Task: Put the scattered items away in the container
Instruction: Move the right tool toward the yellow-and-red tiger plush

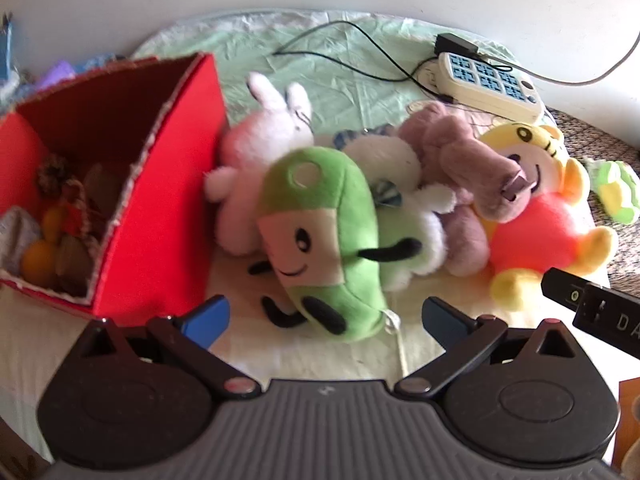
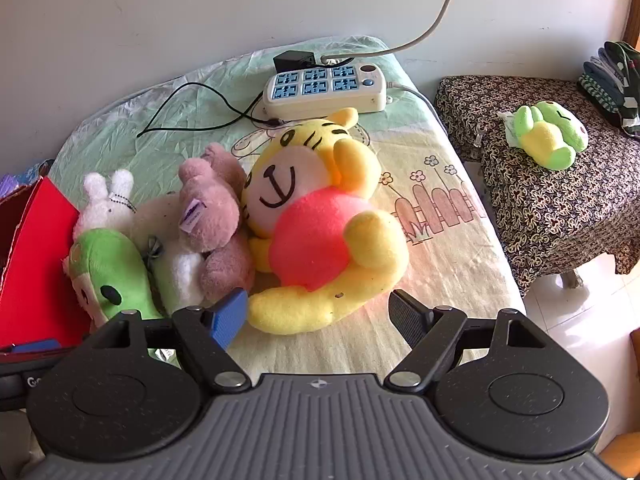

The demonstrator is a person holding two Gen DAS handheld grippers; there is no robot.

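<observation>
Both grippers' fingers wide, green plush (image 1: pixel 320 240) between left fingers (image 1: pixel 208 314), unheld

Left gripper (image 1: pixel 326 316) and right gripper (image 2: pixel 318 316), black linkages, ribbed grey bodies, silver pivot screws, seemingly blue pads

Plush toys (image 1: pixel 320 236) heaped beside red box (image 1: pixel 160 208) — open, part-filled.

- Six plush toys: green (image 1: pixel 320 236), rabbit (image 1: pixel 264 136), white (image 1: pixel 396 184), brown (image 2: pixel 216 216), tiger (image 2: pixel 316 216), frog (image 2: pixel 550 134)
- One red box (image 1: pixel 160 208)
- One power strip (image 2: pixel 324 90)
</observation>
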